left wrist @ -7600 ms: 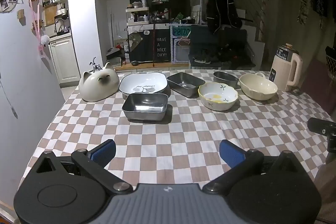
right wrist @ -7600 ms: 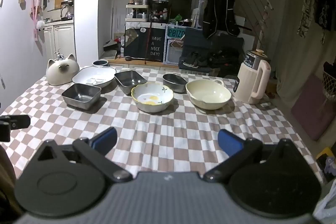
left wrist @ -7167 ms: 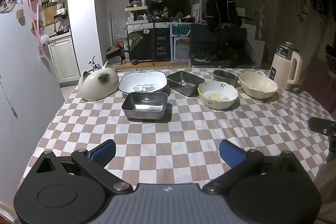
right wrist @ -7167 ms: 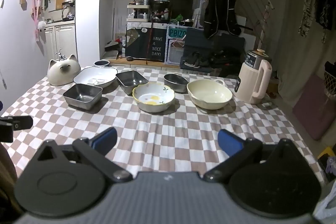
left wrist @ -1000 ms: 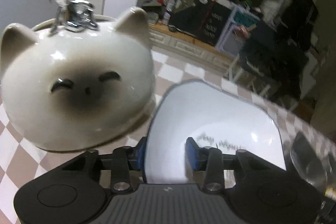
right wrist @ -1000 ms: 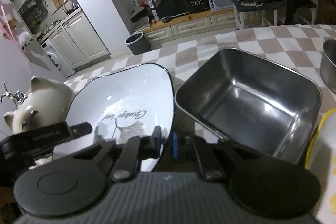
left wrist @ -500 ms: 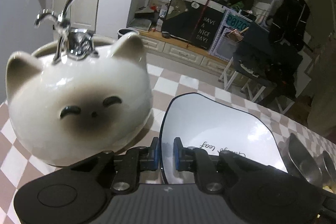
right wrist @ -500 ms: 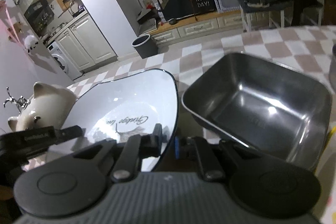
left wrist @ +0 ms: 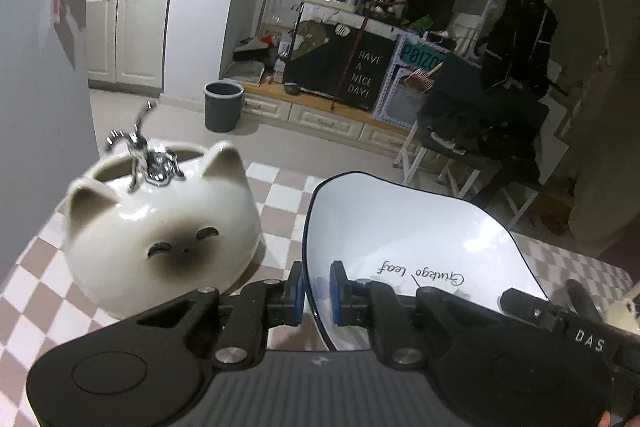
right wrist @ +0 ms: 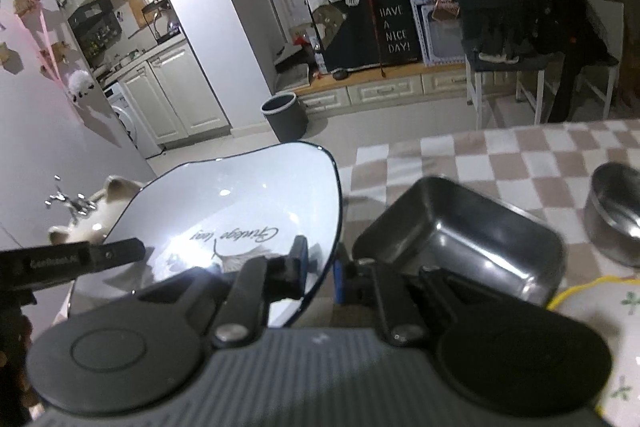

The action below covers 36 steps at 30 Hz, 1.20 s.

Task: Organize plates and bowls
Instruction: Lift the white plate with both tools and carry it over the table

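A white dish with a dark rim and printed lettering point(left wrist: 420, 239) point(right wrist: 240, 211) hangs tilted above the checked table, held from both sides. My left gripper point(left wrist: 318, 289) is shut on its left rim. My right gripper point(right wrist: 322, 273) is shut on its right rim. Each gripper shows as a black bar at the edge of the other's view. A square steel pan point(right wrist: 464, 239) sits on the cloth just right of the dish. A round steel bowl point(right wrist: 614, 211) stands farther right. A white bowl with a yellow rim and green sprigs point(right wrist: 600, 311) is at the right edge.
A white cat-shaped ceramic pot point(left wrist: 160, 227) with a chrome figure on top stands close to the left of the dish. The far table edge point(left wrist: 280, 173) runs just behind them. Beyond it lie floor, a grey bin point(left wrist: 223, 105), cabinets and chairs.
The left jaws closed onto the dish's rim. Both grippers then rose with the dish, which has lifted off the cloth and tilted; the cat pot and steel pan now sit lower in view.
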Each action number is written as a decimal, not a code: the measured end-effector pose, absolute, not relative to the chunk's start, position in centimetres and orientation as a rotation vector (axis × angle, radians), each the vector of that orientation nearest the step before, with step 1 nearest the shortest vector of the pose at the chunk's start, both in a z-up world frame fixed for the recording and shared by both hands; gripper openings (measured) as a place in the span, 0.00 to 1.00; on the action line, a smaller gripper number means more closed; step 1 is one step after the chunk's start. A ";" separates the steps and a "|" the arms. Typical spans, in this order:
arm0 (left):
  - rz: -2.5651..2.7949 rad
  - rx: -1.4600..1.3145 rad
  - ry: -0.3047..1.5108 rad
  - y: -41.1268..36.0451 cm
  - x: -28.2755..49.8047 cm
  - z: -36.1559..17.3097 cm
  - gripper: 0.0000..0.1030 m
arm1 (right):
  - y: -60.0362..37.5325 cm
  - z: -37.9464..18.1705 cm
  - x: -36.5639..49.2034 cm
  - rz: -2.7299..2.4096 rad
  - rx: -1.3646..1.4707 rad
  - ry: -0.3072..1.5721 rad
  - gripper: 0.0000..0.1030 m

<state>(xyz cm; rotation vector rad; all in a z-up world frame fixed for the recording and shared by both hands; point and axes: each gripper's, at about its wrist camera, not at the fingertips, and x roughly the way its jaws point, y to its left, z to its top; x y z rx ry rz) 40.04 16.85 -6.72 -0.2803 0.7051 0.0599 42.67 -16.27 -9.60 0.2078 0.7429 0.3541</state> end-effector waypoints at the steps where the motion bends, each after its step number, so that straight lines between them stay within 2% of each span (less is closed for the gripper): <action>1: 0.058 -0.283 0.697 16.6 39.3 -6.0 0.13 | -16.5 -8.9 42.2 0.354 0.207 0.735 0.15; 10: -0.014 -0.265 0.617 12.3 32.2 -0.2 0.13 | -20.5 -2.5 36.2 0.336 0.172 0.657 0.15; 17: -0.073 -0.260 0.611 9.1 25.8 2.0 0.14 | -24.1 0.5 29.7 0.325 0.178 0.635 0.15; 28: -0.160 -0.205 0.676 5.9 17.8 0.7 0.15 | -28.2 -0.3 21.5 0.310 0.223 0.713 0.16; 36: -0.210 -0.122 0.802 4.6 15.3 -2.9 0.16 | -29.4 -4.2 18.1 0.330 0.213 0.849 0.16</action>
